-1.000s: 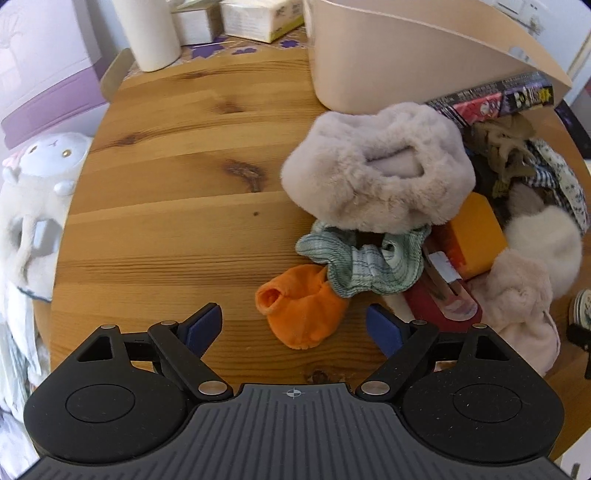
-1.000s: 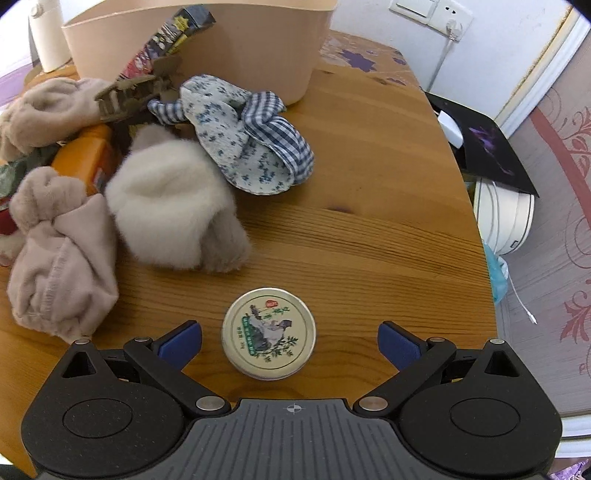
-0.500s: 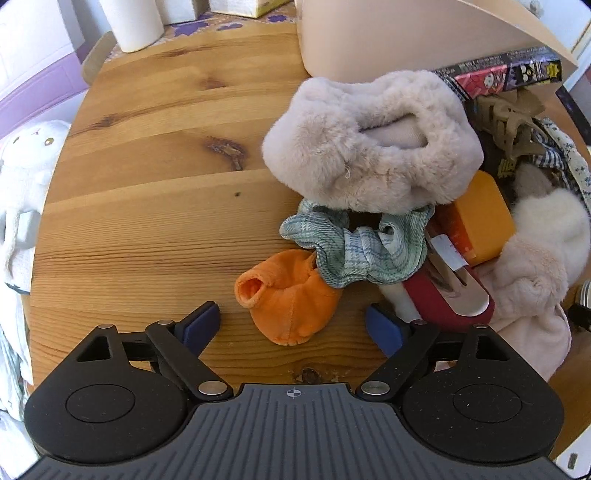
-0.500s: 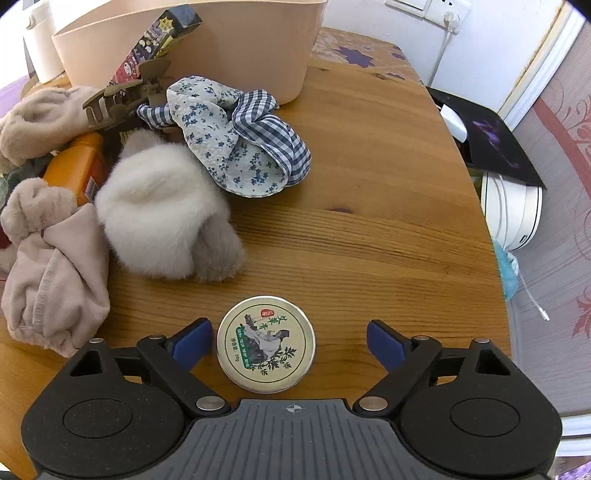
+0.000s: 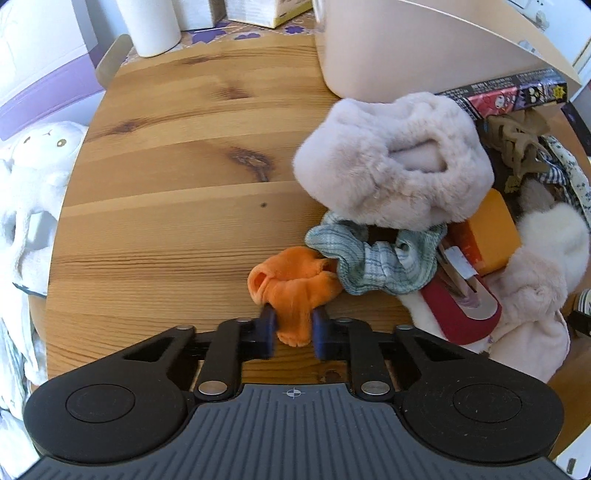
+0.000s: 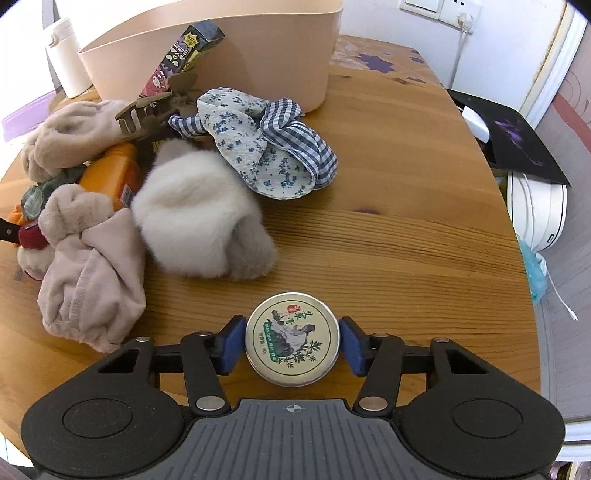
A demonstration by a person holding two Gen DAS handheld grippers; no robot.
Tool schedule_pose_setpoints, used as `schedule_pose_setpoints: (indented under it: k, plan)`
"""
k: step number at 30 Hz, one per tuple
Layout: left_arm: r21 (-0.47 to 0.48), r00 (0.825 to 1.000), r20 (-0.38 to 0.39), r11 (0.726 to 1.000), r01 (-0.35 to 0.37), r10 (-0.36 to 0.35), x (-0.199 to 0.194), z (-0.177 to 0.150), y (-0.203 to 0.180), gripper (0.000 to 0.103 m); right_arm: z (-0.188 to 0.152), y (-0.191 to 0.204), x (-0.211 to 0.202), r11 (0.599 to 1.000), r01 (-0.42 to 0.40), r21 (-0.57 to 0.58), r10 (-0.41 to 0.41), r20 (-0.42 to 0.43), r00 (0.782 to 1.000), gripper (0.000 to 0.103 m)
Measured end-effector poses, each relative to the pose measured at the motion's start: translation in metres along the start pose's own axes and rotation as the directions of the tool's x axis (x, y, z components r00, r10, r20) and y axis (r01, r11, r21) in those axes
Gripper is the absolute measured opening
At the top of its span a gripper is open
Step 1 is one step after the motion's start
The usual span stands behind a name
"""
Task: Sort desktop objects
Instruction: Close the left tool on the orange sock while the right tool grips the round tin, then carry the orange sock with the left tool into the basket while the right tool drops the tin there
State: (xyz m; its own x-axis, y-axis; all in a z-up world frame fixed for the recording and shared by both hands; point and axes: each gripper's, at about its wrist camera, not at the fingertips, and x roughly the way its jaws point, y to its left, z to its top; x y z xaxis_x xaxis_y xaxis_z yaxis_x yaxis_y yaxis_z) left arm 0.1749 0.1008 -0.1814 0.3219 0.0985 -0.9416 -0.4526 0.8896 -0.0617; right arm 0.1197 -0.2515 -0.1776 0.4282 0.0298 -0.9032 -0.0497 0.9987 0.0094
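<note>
A small orange velvet scrunchie [image 5: 295,280] lies on the wooden table [image 5: 177,206] at the left edge of a pile. My left gripper [image 5: 293,326] is closing, and its blue pads [image 5: 267,328] pinch the scrunchie's near end. In the right wrist view a round metal tin [image 6: 292,347] with a green plant label sits flat on the table near the front edge. My right gripper [image 6: 291,345] is closing too, with the tin between its pads [image 6: 232,343], which touch the rim on both sides.
A beige plastic basket [image 6: 221,55] stands at the back. The pile holds a fluffy beige scrunchie [image 5: 395,166], a green plaid scrunchie [image 5: 376,262], an orange bottle [image 5: 487,236], a floral and checked cloth [image 6: 266,147] and a claw clip [image 6: 155,107]. A white cup [image 5: 151,26] stands far left.
Both grippers went from wide open to closed in: the left onto the orange scrunchie, the right onto the tin. The left wrist view also rolled slightly.
</note>
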Motion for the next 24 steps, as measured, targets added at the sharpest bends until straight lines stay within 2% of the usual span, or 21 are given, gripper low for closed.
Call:
schedule_pose_setpoints:
  k: [2,11,12,13,24]
  plan:
    - [-0.008,1.0,-0.001,1.0,0.003,-0.003,0.001,0.001,0.003,0.013,0.0,0.0,0.0,1.0,-0.004,0.001,0.004,-0.003,1.0,0.051]
    - [-0.05,1.0,-0.025,0.999,-0.017,0.015,-0.018,-0.016,-0.009,0.012,0.0,0.003,-0.009,0.999,-0.034,-0.015,0.034,-0.002,0.999,0.051]
    - [-0.055,1.0,-0.02,0.998,-0.016,0.015,-0.021,-0.016,-0.009,0.012,0.002,0.003,-0.011,0.999,-0.034,-0.018,0.034,0.002,0.999,0.051]
    - [-0.126,1.0,-0.009,0.992,-0.03,0.029,-0.024,-0.016,-0.009,0.012,0.004,0.003,-0.014,0.999,-0.035,-0.021,0.035,0.009,0.999,0.051]
    - [-0.196,0.994,0.097,0.981,-0.019,0.039,-0.064,0.007,0.006,0.012,0.042,-0.007,-0.048,0.997,-0.053,-0.049,0.059,0.128,0.99,0.051]
